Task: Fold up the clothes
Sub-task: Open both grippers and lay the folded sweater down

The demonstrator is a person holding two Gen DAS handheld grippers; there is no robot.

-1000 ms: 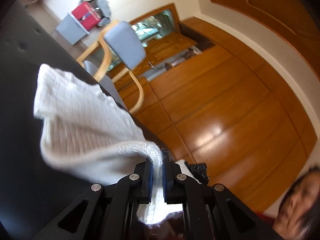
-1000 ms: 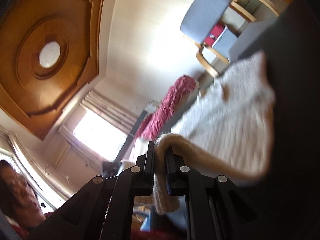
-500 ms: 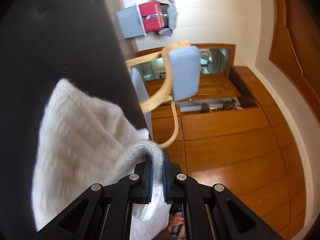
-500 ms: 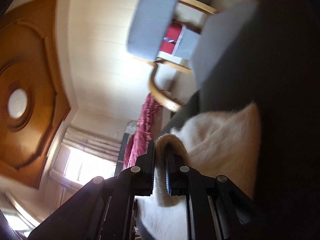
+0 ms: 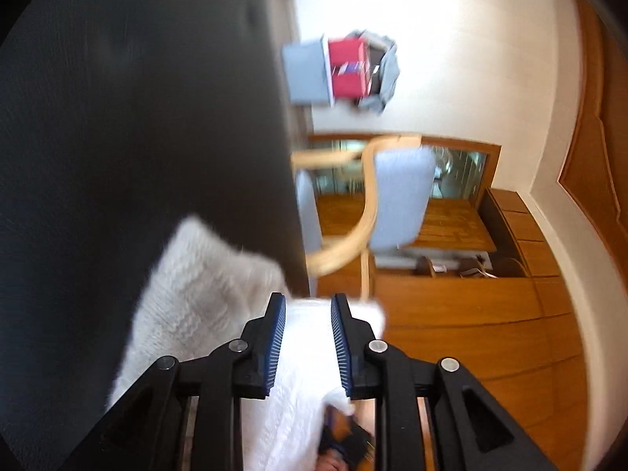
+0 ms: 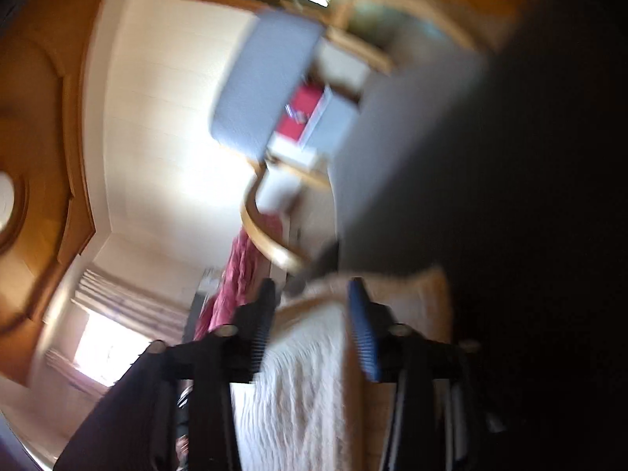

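Both cameras are tilting hard, so the room is lying sideways in each view. The left gripper (image 5: 306,306) is standing open, its two blue-ribbed pads apart with nothing pinched between them. The white knit garment (image 5: 204,294) is lying on the dark surface (image 5: 137,125), spreading from between the fingers out toward 10 o'clock, and a brighter fold of it is showing in the gap and below it toward 6 o'clock.

The right gripper (image 6: 310,294) is also standing open, fingers wide apart. The same garment (image 6: 302,384) is filling the space between them and running down to 6 o'clock, with a cream edge reaching toward 3 o'clock against the dark surface (image 6: 530,196). This view is heavily blurred, so whether the fingers are touching the cloth cannot be told.

A chair (image 5: 396,200) with a blue-grey back and bent wooden arms is sitting at 1 o'clock from the left gripper, just past the surface's edge; in the right view the chair (image 6: 263,82) is at 11 o'clock. A red box (image 5: 347,66) is showing against the white wall at 12 o'clock. Wooden cabinets (image 5: 471,314) are filling 3 o'clock.
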